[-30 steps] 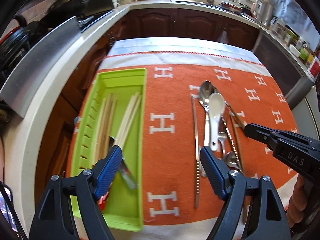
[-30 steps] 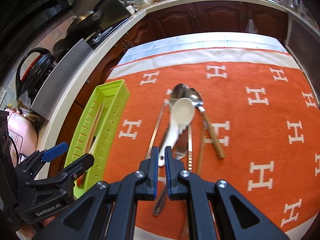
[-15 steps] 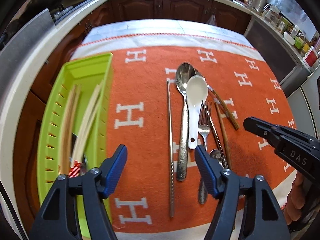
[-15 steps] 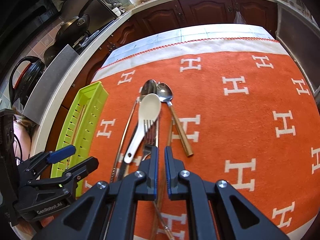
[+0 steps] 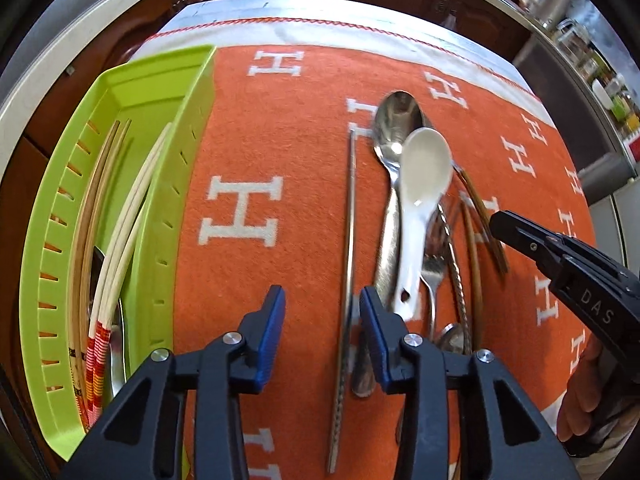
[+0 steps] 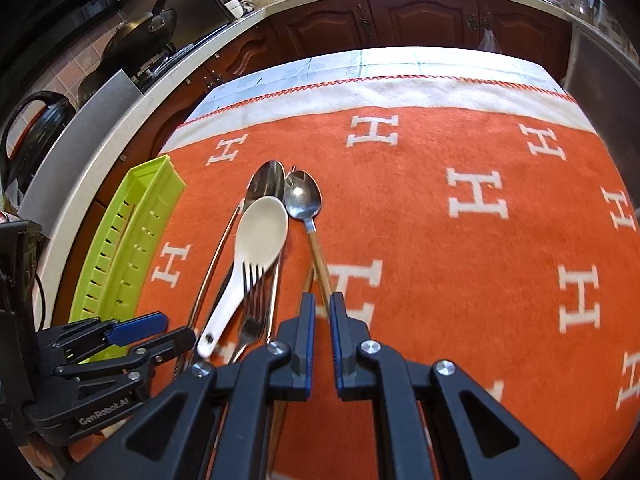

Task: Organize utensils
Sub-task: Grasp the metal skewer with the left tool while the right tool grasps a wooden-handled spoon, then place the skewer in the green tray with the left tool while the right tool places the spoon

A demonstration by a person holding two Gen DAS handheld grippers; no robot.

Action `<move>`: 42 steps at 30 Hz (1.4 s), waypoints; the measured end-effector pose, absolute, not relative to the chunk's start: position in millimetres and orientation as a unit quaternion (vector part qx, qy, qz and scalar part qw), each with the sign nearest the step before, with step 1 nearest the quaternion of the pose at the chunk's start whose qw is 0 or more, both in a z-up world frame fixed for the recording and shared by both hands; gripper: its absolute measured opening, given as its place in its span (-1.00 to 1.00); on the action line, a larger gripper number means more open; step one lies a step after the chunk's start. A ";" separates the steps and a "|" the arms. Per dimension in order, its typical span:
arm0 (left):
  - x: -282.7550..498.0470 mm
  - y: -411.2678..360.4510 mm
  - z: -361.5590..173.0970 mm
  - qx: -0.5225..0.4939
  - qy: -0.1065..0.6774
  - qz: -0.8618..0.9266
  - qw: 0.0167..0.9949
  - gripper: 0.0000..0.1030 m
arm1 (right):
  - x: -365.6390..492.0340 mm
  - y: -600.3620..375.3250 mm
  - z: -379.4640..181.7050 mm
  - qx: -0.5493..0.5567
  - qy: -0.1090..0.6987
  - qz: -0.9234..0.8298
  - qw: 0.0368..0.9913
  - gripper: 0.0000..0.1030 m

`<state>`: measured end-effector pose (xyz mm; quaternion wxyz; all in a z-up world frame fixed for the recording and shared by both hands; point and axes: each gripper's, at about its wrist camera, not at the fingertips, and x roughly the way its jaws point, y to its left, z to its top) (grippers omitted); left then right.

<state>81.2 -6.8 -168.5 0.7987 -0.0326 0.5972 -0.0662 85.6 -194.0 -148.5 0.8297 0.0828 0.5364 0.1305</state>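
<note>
Utensils lie in a bunch on the orange cloth: a white ceramic spoon [image 5: 424, 172] [image 6: 262, 232] across a large metal spoon [image 5: 396, 120], a fork [image 6: 252, 292], a wood-handled spoon [image 6: 304, 196] and a long metal chopstick [image 5: 351, 208]. My left gripper [image 5: 322, 300] [image 6: 180, 328] hangs low over that chopstick with its jaws closing. The chopstick runs between them near the right pad, and neither pad presses on it. My right gripper [image 6: 322, 304] [image 5: 498, 222] is shut with nothing in it, its tips just above the wood-handled spoon's handle.
A lime green tray [image 5: 176, 60] at the cloth's left edge holds several wooden chopsticks [image 5: 132, 208]. A twisted metal chopstick [image 5: 456, 264] and a brown one [image 5: 474, 260] lie right of the fork. A counter with pans [image 6: 140, 36] curves along the left. A hand [image 5: 580, 400] grips the right tool.
Both grippers have come down closer to the utensils. The left one shifted right from the tray to the metal chopstick, and its jaws narrowed. The right stayed shut.
</note>
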 end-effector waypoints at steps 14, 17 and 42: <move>96.6 -20.8 -170.9 0.004 0.575 -0.047 0.816 -0.28 | 119.8 -177.9 -161.4 0.053 0.534 0.127 0.834 -0.79; 95.7 -25.4 -171.4 0.014 0.566 -0.042 0.823 -0.38 | 120.0 -176.1 -161.9 0.048 0.528 0.126 0.838 -0.79; 37.2 36.1 -90.9 -0.047 0.515 -0.063 0.854 -0.94 | 55.7 -176.7 -87.0 0.113 0.485 0.143 0.855 -0.87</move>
